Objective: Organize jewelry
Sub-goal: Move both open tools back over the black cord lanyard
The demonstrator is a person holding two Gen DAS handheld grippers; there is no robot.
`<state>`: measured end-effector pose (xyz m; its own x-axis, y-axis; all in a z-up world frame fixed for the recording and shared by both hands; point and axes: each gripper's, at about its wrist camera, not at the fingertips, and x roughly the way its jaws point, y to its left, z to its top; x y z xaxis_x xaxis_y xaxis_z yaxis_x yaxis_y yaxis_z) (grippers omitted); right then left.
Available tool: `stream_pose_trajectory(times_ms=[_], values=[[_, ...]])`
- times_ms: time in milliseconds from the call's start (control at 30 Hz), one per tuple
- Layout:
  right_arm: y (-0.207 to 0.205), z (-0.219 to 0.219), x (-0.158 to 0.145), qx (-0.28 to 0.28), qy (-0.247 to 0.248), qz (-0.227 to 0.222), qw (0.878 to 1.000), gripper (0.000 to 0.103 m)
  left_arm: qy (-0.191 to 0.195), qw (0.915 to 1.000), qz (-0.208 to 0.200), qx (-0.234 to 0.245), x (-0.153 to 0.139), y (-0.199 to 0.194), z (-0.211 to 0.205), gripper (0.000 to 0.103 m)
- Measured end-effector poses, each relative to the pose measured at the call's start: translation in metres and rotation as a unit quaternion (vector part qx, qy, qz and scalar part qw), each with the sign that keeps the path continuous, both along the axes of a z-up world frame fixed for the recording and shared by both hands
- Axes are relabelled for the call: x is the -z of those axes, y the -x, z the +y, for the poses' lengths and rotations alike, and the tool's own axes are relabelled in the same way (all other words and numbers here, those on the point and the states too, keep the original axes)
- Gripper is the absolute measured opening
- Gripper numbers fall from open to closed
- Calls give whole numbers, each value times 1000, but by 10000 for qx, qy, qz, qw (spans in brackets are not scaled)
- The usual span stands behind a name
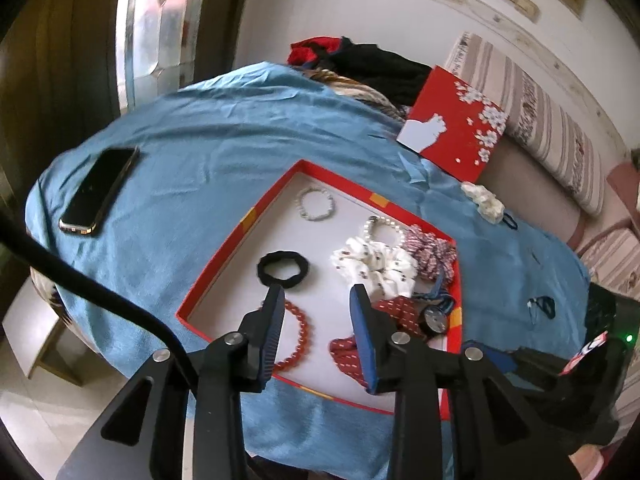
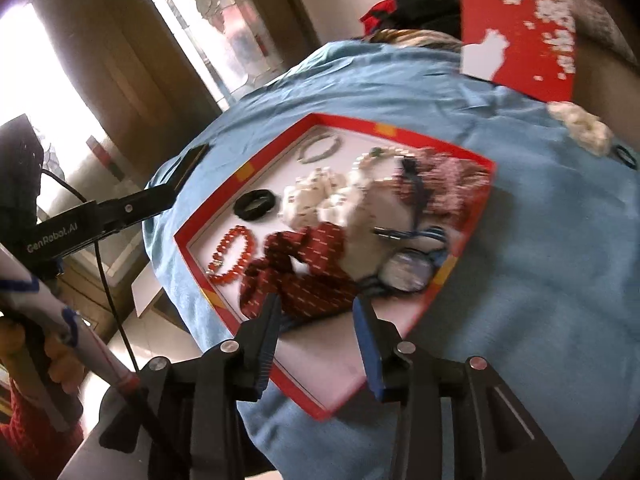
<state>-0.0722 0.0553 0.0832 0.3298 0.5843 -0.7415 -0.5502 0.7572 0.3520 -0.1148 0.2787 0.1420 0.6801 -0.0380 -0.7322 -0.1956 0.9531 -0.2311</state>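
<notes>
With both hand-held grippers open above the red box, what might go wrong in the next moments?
1. The wristwatch lies tangled with the dark red scrunchie and the white scrunchie; lifting one may drag the others.
2. The white scrunchie overlaps the pearl bracelet, so a grasp may catch both.
3. The cream scrunchie and small dark hair ties lie outside the red box on the blue cloth and may be forgotten.

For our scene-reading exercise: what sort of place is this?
Probably a room in a home: a striped sofa cushion, a blue cloth spread as a work surface, and piled clothes.
</notes>
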Motion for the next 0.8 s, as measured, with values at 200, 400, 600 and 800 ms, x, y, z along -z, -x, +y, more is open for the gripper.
stream_pose_trajectory(times_ms=[200,400,600,800], values=[[12,-73,2,477,291,-178,9983,44,-138,9994,-132,292,-14,5,-39,42],[14,-189,22,1568,564,5,9860,44,-42,9967,-94,805,-13,-7,-100,43],[10,-304,34,2900,594,116,9551,44,105,9888,74,1488,4,-33,-190,44],[-21,-366,41,3550,489,178,9334,44,279,9795,506,1931,46,-70,-260,44]])
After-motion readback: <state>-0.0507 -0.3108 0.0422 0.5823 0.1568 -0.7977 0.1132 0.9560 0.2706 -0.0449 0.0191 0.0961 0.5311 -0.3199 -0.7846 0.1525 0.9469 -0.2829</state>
